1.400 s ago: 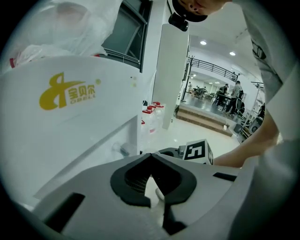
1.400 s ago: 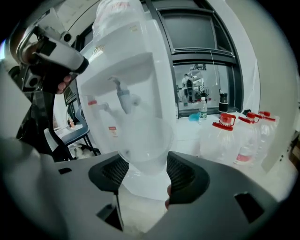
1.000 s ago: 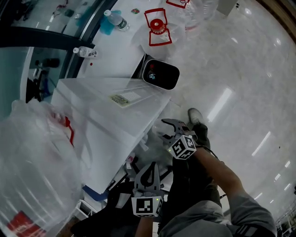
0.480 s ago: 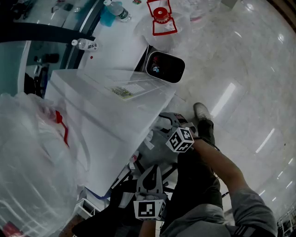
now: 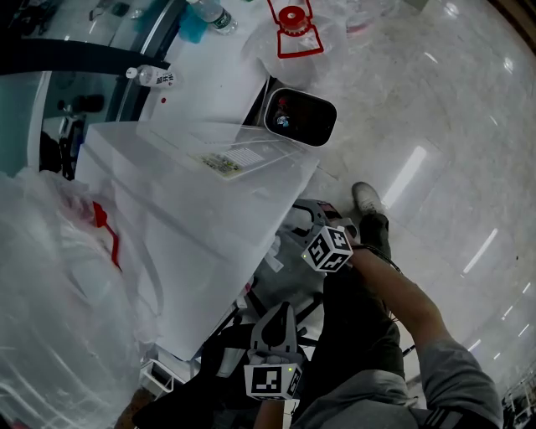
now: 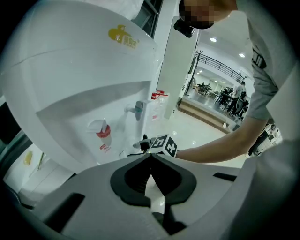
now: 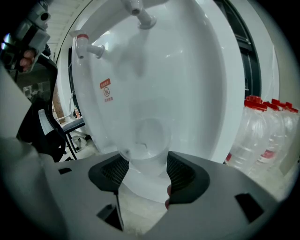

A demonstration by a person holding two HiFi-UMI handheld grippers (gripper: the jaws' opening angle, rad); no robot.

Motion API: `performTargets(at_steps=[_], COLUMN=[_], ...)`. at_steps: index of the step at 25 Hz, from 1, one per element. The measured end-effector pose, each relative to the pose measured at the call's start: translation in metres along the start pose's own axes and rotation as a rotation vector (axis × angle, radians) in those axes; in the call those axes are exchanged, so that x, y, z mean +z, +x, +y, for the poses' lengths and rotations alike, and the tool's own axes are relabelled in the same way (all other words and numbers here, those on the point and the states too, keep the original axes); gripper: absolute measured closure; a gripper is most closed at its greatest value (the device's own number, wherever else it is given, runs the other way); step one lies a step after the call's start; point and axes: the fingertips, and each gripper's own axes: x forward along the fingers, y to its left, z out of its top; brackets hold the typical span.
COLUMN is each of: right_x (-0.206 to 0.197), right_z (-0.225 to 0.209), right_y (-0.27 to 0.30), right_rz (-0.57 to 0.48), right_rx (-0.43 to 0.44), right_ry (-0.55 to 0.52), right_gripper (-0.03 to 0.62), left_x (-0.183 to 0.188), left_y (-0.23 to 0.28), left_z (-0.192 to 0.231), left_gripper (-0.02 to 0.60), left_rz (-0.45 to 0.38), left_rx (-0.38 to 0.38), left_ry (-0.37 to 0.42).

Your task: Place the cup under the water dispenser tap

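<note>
The white water dispenser (image 5: 193, 209) stands at centre left of the head view, with a plastic-wrapped bottle (image 5: 59, 285) on top. In the right gripper view my right gripper (image 7: 146, 160) is shut on a translucent cup (image 7: 146, 138), held upright close to the dispenser's front (image 7: 178, 79). A red tap (image 7: 86, 44) and a second tap (image 7: 138, 11) stick out above and to the left of the cup. My left gripper (image 6: 151, 158) is shut and holds nothing. It points at the dispenser's recess with the red tap (image 6: 104, 133) and blue tap (image 6: 137, 108).
Several red-capped water jugs (image 7: 265, 131) stand on the floor to the dispenser's right. A dark rounded device (image 5: 300, 116) and small bottles (image 5: 155, 77) lie on the white surface behind it. A black chair (image 7: 42, 133) is at the left. The person's shoe (image 5: 367, 201) is on the shiny floor.
My right gripper with the cup has come down and a little closer to the dispenser's front. The left gripper has shifted slightly forward and lower. Both stay shut.
</note>
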Motion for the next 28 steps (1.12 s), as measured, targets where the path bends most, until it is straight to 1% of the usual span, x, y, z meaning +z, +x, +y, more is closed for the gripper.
performTargets(at_steps=[4, 8, 13, 23, 28], right_x=[0.000, -0.001, -0.004, -0.014, -0.014], right_z=[0.000, 0.001, 0.000, 0.000, -0.003], right_y=[0.000, 0.002, 0.007, 0.003, -0.014], right_rz=[0.000, 0.011, 0.039, 0.068, 0.081], right_rx=[0.004, 0.022, 0.031, 0.045, 0.018], right_ry=[-0.009, -0.010, -0.003, -0.013, -0.014], right_gripper=[0.339, 0.335, 0.294, 0.279, 0.279], left_x=[-0.006, -0.003, -0.001, 0.002, 0.006], left_y=[0.002, 0.004, 0.004, 0.006, 0.004], left_z=[0.001, 0.002, 0.002, -0.001, 0.000], left_gripper=[0.571, 0.571, 0.571, 0.571, 0.571], left_rz=[0.006, 0.007, 0.007, 0.005, -0.005], left_rx=[-0.007, -0.008, -0.013, -0.017, -0.018], left_ry=[-0.012, -0.017, -0.013, -0.009, -0.013])
